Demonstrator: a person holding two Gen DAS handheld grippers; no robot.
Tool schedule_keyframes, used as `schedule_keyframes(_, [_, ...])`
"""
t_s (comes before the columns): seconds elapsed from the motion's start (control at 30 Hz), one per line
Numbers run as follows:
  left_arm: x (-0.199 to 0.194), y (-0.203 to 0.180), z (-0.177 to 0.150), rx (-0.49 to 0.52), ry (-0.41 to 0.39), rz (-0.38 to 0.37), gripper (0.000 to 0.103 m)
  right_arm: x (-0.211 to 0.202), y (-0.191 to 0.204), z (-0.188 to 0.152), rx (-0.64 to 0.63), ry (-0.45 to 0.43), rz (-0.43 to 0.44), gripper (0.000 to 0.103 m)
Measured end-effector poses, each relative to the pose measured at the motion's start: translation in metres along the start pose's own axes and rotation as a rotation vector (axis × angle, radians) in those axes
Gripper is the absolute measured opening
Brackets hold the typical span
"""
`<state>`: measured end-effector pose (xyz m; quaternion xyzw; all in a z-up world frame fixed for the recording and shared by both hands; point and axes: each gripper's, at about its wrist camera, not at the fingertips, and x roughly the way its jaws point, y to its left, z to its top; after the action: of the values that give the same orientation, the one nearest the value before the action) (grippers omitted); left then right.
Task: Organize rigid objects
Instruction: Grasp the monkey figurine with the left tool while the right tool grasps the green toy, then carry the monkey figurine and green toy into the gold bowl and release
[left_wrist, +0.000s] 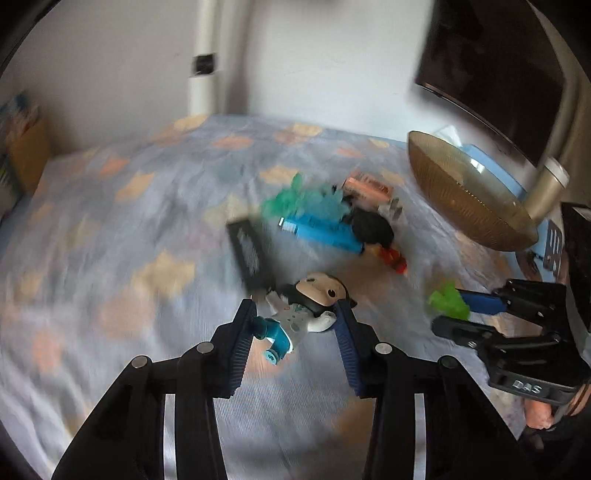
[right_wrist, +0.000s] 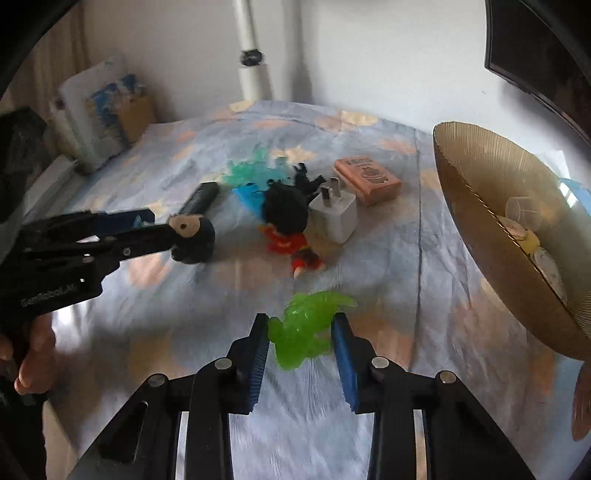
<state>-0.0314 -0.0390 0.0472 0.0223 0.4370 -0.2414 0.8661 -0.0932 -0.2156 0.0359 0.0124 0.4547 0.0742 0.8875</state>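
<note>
Two blue-padded fingers of the left gripper (left_wrist: 297, 314) clamp one small figurine (left_wrist: 314, 301) with a tan face and dark hair, its teal legs sticking out to the left past the pad. From the right wrist view the same gripper (right_wrist: 155, 227) holds the doll lifted above the patterned bedspread (right_wrist: 147, 295).

Over on the right, the right gripper (right_wrist: 300, 326) pinches one translucent green dinosaur (right_wrist: 306, 326) between its pads, both touching the toy's sides; the left wrist view shows that gripper (left_wrist: 452, 308) with the green toy (left_wrist: 448, 302) at its tips.

Left lying on the bedspread is a loose cluster: one red-and-black doll (right_wrist: 286, 225), one white plug adapter (right_wrist: 334, 216) with two prongs standing just beside it, one orange box (right_wrist: 367, 179) behind the adapter, one blue tube (left_wrist: 319, 230), one teal translucent toy (right_wrist: 247, 168), one small black figure (right_wrist: 306, 177) and one dark rectangular bar (right_wrist: 201, 199).

One ribbed amber bowl (right_wrist: 480, 192) sits at the right edge, tilted toward the camera, with a few small items inside that are too blurred to count surely.
</note>
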Motion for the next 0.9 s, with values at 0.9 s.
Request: schedule_keyframes(0.9, [-0.015, -0.011, -0.058, -0.092, 0.029, 0.007, 0.065, -0.036, -0.008, -0.054, -0.031, 0.048, 0.03, 0.06])
